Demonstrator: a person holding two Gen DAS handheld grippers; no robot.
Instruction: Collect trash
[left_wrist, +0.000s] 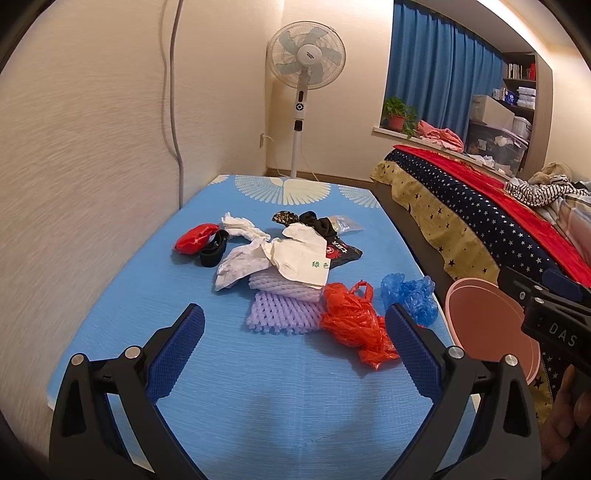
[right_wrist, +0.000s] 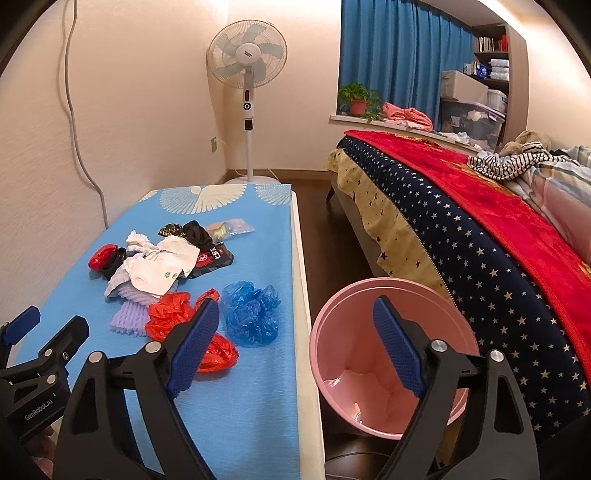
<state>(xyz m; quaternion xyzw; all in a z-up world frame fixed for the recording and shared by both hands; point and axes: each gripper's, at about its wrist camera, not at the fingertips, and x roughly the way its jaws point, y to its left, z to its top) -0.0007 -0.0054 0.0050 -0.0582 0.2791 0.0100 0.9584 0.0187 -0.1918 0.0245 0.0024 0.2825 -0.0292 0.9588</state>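
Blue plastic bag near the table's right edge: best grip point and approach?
Pinch the bunched top of the blue plastic bag from above, with the right gripper, which is nearest. It is a soft crumpled mound lying apart from the red bag, so its raised folds should gather between the fingers.

Left gripper (left_wrist: 295, 325) and right gripper (right_wrist: 295, 317) angle downward side by side, jaws spread wide and empty (a hand (left_wrist: 569, 406) grips the right one's handle).

Black grippers (left_wrist: 295, 321), blue ribbed pads, silver screws
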